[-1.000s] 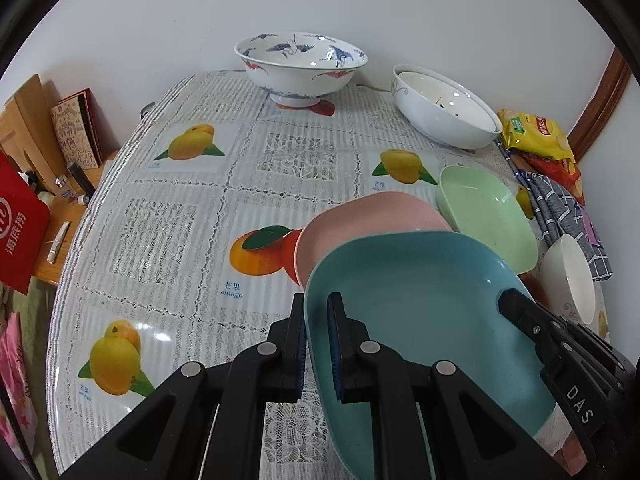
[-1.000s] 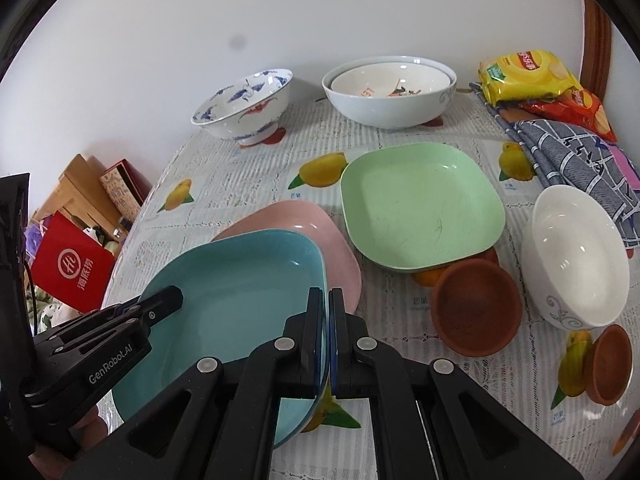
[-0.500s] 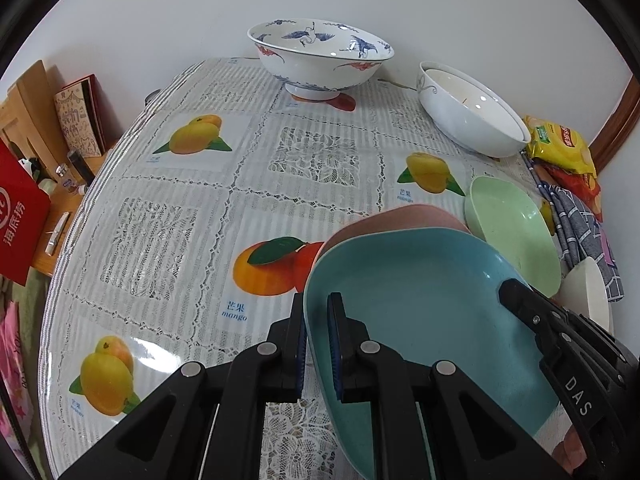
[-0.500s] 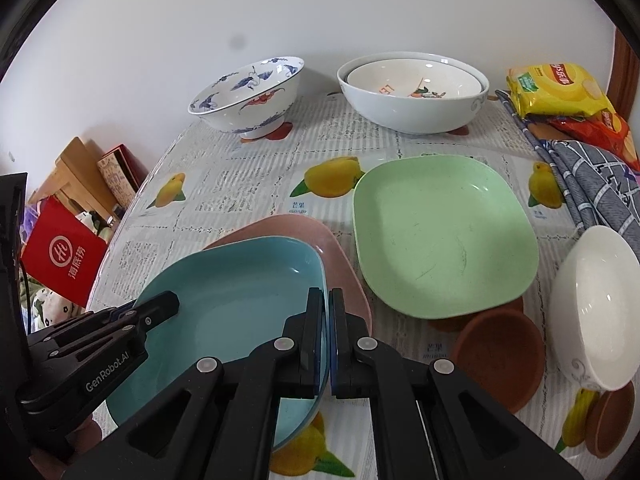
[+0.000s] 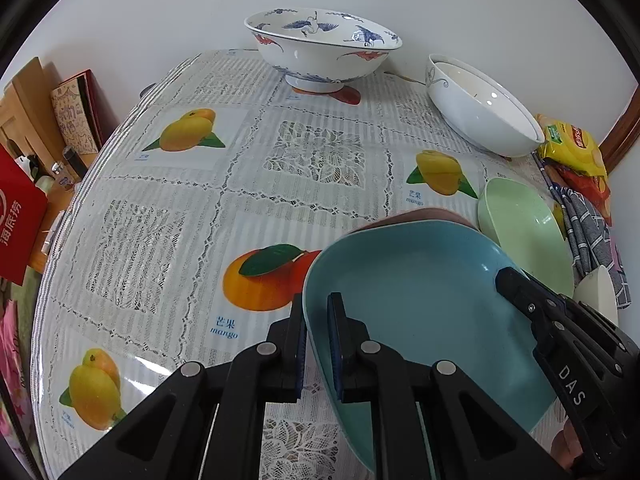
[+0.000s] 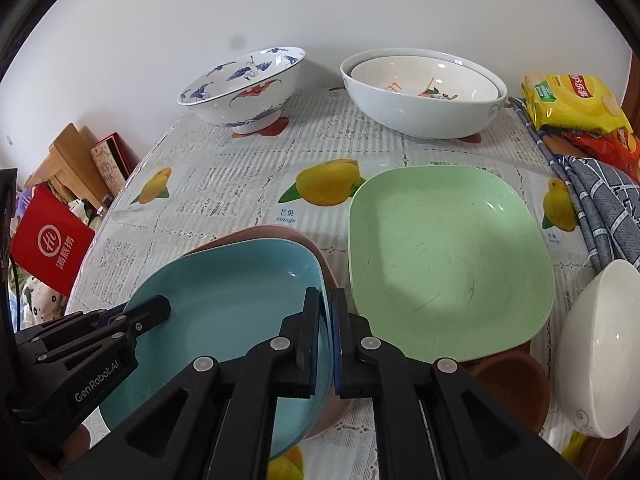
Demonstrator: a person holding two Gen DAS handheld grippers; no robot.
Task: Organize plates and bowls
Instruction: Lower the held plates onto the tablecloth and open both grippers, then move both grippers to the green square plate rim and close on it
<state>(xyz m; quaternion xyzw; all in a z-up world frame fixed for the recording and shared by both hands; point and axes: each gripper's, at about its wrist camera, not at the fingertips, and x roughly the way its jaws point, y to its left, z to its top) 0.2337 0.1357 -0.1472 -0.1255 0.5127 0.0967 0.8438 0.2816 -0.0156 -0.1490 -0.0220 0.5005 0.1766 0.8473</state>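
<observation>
Fingers of both the left gripper [image 5: 317, 344] and right gripper [image 6: 326, 344] pinch opposite rims of the blue plate [image 6: 224, 300].

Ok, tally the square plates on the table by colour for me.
Blue plate: 1
Pink plate: 1
Green plate: 1
Total: 3

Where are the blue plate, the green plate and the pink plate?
blue plate [image 6: 224, 300]: right wrist view, inner floor.
green plate [image 6: 444, 264]: right wrist view, centre of its floor.
pink plate [image 6: 276, 234]: right wrist view, far rim showing behind the blue one.
</observation>
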